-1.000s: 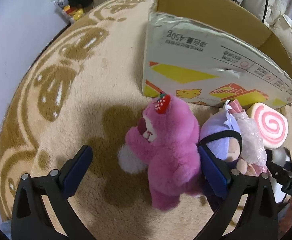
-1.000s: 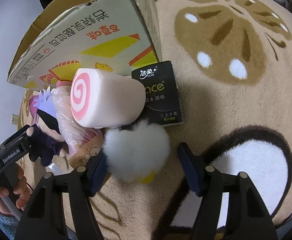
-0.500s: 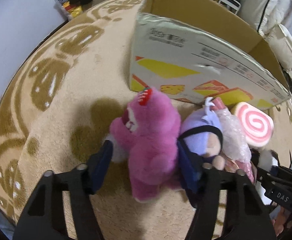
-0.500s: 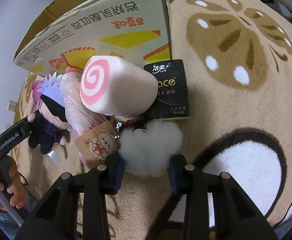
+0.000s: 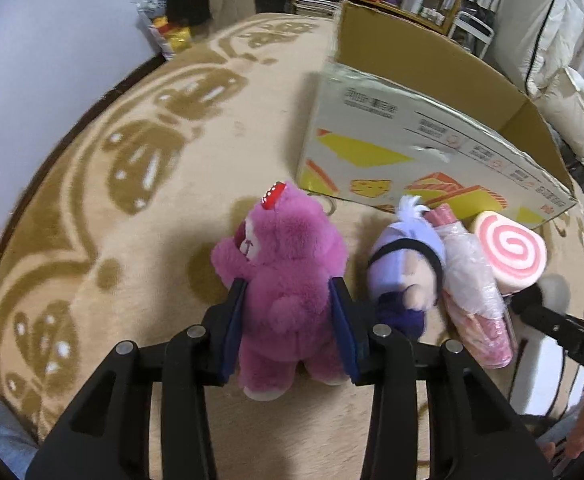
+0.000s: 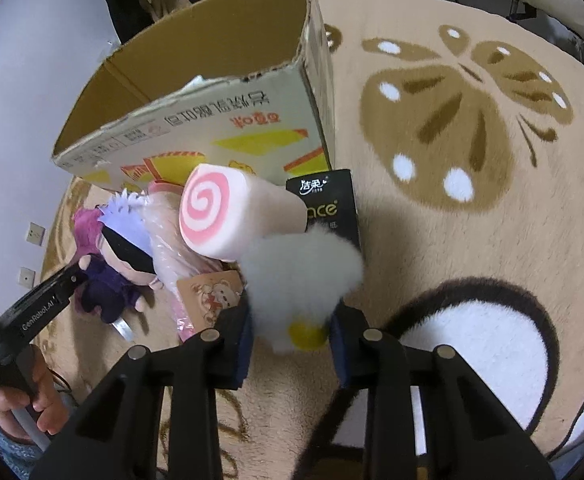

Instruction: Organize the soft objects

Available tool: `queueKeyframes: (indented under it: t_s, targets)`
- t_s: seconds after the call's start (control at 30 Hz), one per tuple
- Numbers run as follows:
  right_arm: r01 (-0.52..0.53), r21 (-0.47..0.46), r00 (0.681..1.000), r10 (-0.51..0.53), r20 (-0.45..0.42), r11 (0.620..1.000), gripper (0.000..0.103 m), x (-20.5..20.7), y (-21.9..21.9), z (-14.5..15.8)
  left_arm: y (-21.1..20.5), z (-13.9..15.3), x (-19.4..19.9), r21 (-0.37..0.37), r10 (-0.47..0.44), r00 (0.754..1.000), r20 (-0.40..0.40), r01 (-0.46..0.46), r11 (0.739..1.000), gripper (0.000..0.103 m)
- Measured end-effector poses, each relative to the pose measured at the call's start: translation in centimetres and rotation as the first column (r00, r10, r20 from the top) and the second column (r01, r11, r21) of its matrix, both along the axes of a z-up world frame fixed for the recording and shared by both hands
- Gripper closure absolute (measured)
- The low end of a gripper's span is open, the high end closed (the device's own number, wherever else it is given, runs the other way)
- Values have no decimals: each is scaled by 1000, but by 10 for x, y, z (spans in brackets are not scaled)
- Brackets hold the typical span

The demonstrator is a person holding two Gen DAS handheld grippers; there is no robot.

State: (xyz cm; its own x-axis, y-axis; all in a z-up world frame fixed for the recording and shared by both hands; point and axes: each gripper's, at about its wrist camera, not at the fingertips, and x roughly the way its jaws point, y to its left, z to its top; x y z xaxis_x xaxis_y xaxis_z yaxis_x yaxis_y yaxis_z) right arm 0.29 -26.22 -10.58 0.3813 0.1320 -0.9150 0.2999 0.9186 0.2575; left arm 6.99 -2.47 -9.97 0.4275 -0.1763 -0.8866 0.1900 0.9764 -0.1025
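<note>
Pink plush bear (image 5: 287, 276) is pinched at its body by the left gripper (image 5: 289, 326), above the rug (image 5: 131, 240). The right gripper (image 6: 292, 340) is closed on a white fluffy toy (image 6: 300, 276), face hidden, before the cardboard box (image 6: 219, 136), whose inside is largely unseen

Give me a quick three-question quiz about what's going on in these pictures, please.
1. What does the left gripper clamp?
2. True or false: the white fluffy toy sits inside the cardboard box.
3. Which lies beside the swirl cushion: A) black tissue pack B) a red ball?

Key: 1. The pink plush bear. 2. False; the right gripper holds it. 3. A.
</note>
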Motion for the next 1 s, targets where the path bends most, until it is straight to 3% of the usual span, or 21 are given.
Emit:
queueKeyframes:
  t_s: [0.2, 0.33, 0.5, 0.67, 1.0]
  targets:
    - [4, 12, 1000, -4, 20, 1000, 69, -5, -10, 10, 16, 13, -7, 36, 41, 997, 58, -43, 998, 64]
    - [20, 9, 998, -20, 60, 1000, 69, -18, -25, 25, 21, 18, -10, 134, 70, 990, 120, -86, 987, 64]
    - [46, 6, 995, -46, 90, 999, 69, -26, -31, 37, 30, 26, -13, 118, 84, 985, 151, -102, 988, 64]
    - [47, -1, 982, -46, 184, 999, 70, -31, -32, 58, 30, 40, -23, 116, 84, 971, 225, -112, 987, 64]
    - [20, -58, 925, 3, 379, 998, 69, -37, -21, 105, 33, 66, -37, 133, 71, 938, 339, -123, 984, 64]
